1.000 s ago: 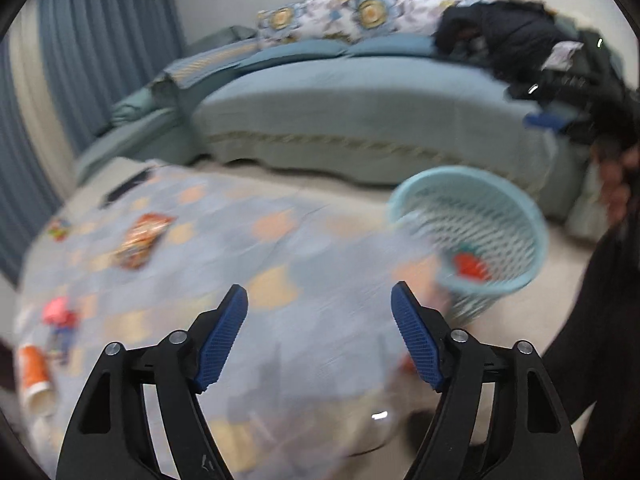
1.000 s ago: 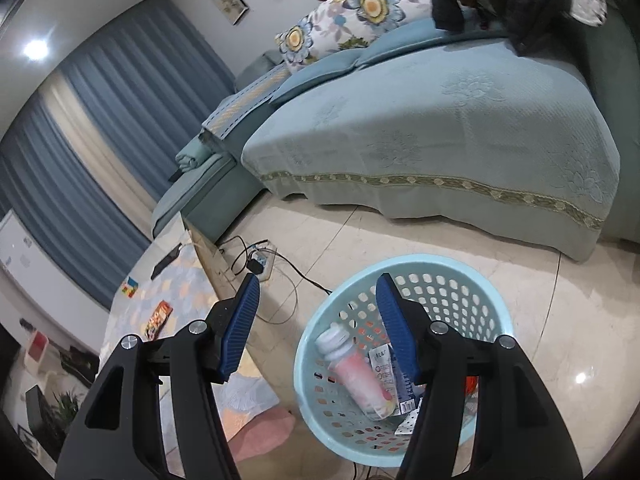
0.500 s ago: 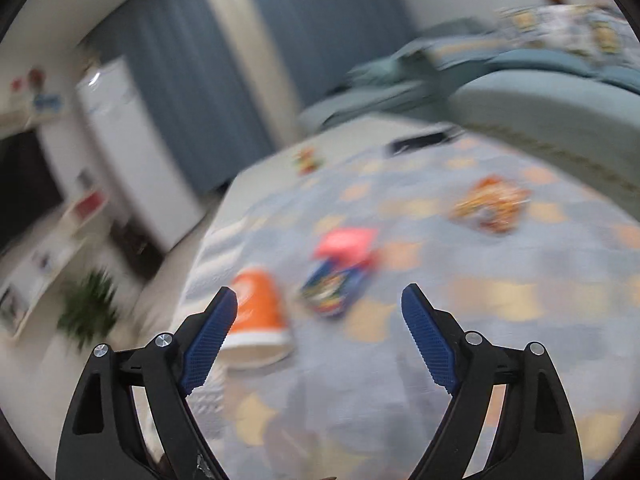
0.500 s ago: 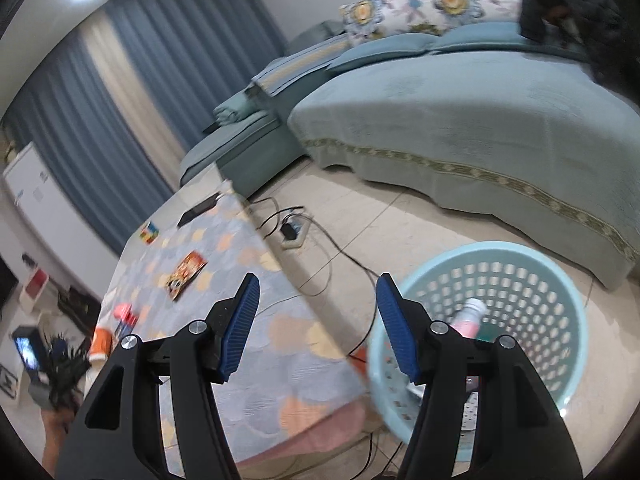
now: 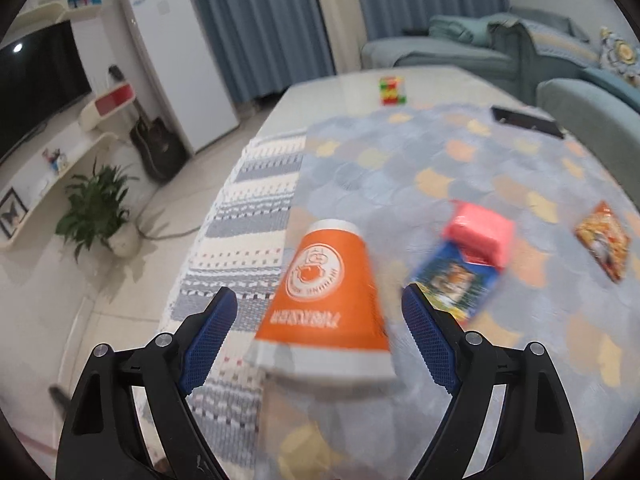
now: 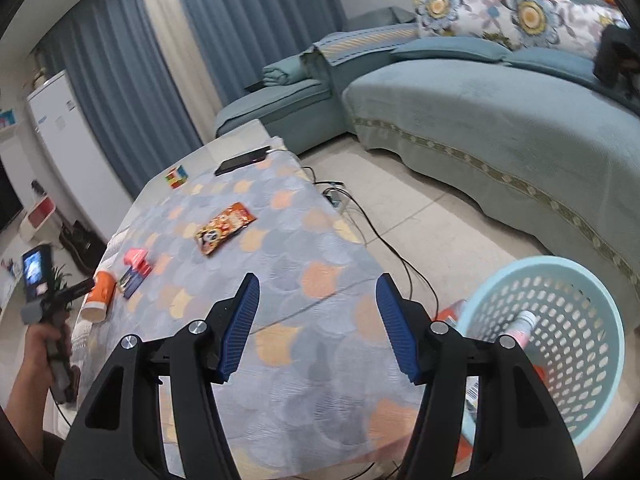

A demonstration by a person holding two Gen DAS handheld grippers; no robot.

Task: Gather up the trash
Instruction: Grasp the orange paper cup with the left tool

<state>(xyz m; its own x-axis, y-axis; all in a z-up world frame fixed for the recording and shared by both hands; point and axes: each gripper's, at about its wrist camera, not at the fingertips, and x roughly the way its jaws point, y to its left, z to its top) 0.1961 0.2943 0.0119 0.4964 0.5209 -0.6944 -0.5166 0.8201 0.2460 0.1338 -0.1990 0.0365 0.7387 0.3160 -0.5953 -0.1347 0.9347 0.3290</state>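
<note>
Left hand-held gripper (image 5: 316, 316) agape around tipped orange cup (image 5: 326, 292), pink packet (image 5: 478, 236) and snack bag (image 5: 602, 240) nearby.

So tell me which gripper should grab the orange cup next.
Left. The left gripper is open with the orange cup lying right between its fingers. The right gripper hovers over the far end of the table, beside the basket.
</note>
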